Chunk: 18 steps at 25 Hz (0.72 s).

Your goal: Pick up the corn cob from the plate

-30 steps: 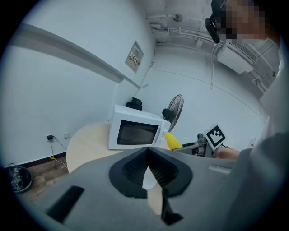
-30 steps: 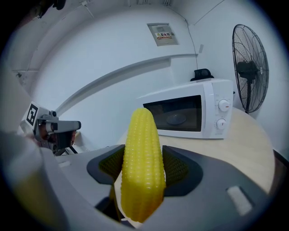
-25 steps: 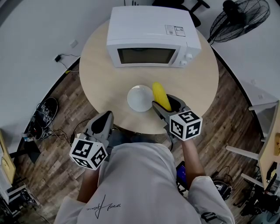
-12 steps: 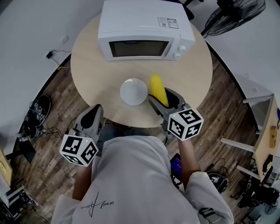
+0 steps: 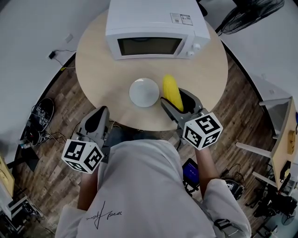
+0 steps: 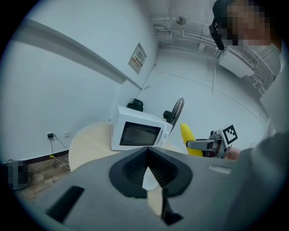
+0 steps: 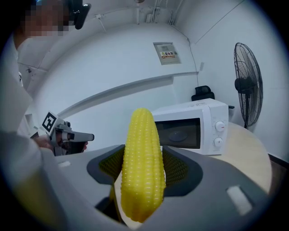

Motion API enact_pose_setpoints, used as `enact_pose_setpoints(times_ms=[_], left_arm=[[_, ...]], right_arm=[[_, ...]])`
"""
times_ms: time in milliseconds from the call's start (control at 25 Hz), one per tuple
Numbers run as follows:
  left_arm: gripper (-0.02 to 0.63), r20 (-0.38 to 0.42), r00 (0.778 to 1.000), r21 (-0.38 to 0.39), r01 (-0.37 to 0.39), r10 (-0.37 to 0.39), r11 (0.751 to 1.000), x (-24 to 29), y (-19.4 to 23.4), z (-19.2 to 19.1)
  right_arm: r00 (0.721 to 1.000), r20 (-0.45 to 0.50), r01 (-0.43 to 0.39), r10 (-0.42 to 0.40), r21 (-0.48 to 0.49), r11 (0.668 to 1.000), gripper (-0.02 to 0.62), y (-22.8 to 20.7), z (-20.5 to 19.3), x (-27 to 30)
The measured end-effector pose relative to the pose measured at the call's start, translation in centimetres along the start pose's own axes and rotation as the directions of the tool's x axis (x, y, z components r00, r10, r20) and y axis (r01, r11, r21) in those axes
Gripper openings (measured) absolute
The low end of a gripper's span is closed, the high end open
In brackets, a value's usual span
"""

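Your corn's (image 5: 171, 90) near end hidden inside your right gripper (image 5: 178, 99), microwave's (image 5: 153, 28) back cut by the top edge, fan (image 5: 251, 14) clipped there too, microwave label (image 5: 181, 19) and wall sign (image 7: 167, 53) too small to read

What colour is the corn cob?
The corn cob is bright yellow, clearest in the right gripper view.

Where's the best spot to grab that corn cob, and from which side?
Around the thick lower half, fingers pressing its two long sides, coming in from the blunt end along its length. The corn cob is long, round and tapers to a tip, so the wide part likely gives the most surface. The right gripper holds it this way now.
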<state>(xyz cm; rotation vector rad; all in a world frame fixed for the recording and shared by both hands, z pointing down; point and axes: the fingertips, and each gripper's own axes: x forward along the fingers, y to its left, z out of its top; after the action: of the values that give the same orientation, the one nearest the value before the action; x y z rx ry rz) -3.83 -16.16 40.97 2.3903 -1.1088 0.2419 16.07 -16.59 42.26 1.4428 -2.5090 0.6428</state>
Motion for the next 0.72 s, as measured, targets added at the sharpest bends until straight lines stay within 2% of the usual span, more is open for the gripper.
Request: enact_pose_setpoints(times_ms=[720], left_arm=[[-0.008,-0.001,1.000,-0.020,-0.005,0.005,1.000,-0.7,1.2,0.1]], right_arm=[[1.000,0.004,-0.029,0.029,-0.005,1.000,0.269,1.9,0.8,0.8]])
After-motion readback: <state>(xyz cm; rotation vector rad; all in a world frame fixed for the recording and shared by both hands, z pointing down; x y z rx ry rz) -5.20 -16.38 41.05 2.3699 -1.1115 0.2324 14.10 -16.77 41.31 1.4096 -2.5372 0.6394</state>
